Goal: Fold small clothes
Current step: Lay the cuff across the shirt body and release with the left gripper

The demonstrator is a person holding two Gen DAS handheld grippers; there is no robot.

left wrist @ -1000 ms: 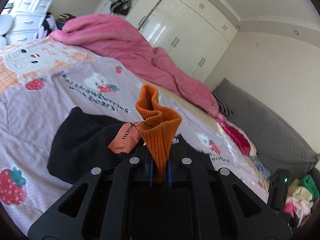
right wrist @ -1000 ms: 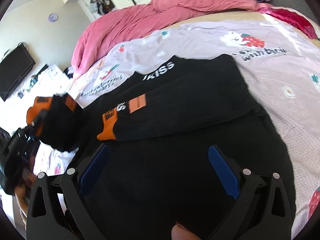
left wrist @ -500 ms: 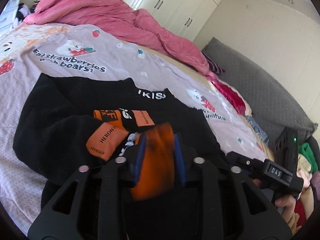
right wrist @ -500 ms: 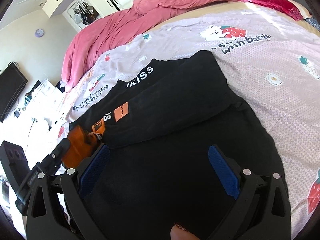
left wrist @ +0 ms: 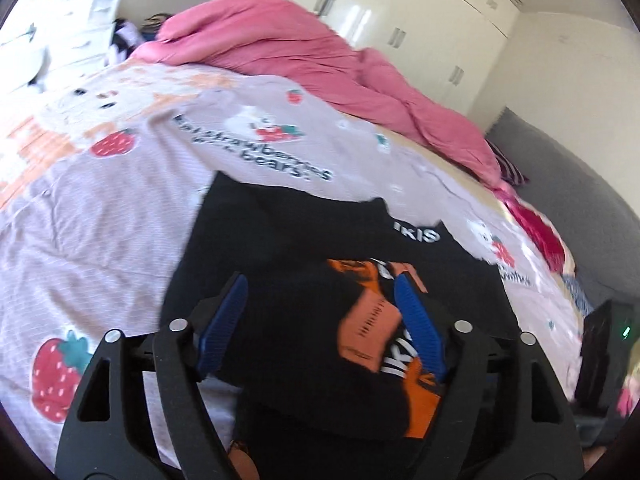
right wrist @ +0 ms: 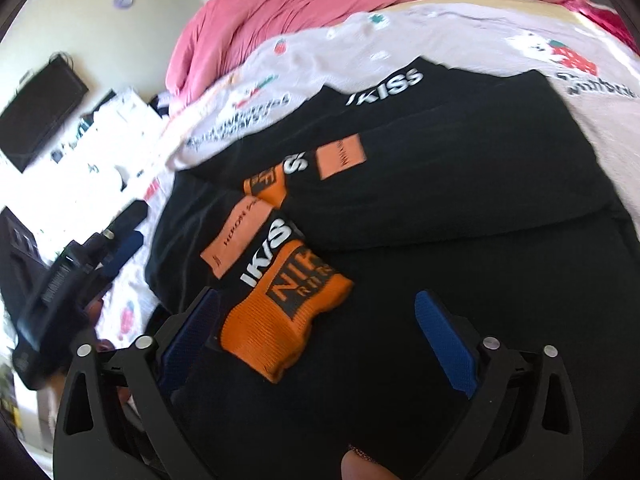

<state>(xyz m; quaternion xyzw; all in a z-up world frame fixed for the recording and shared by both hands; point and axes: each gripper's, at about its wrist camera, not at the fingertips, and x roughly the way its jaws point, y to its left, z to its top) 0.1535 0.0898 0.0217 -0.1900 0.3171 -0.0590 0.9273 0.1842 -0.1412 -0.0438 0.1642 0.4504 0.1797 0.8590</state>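
Note:
A black sweater [right wrist: 460, 184] with white "KISS" lettering and orange patches lies flat on the bed, both sleeves folded across its body. The nearer sleeve's orange cuff [right wrist: 280, 320] rests on the black cloth between my right gripper's [right wrist: 316, 294] fingers. Those jaws are closing, and the pads do not press on the cuff. My left gripper [left wrist: 320, 280] hovers over the same sleeve [left wrist: 368, 328]. Its jaws are opening and grip nothing. The left gripper [right wrist: 80, 264] also shows at the left of the right wrist view.
A rumpled pink duvet [left wrist: 320, 60] lies along the far side of the strawberry-print sheet [left wrist: 100, 216]. White wardrobes [left wrist: 420, 20] stand behind it and a grey sofa [left wrist: 580, 200] to the right. A dark screen [right wrist: 40, 120] hangs on the wall left of the bed.
The left gripper brought the orange cuff down onto the sweater, opened and let it go. The right gripper shifted left until the cuff lay between its fingers.

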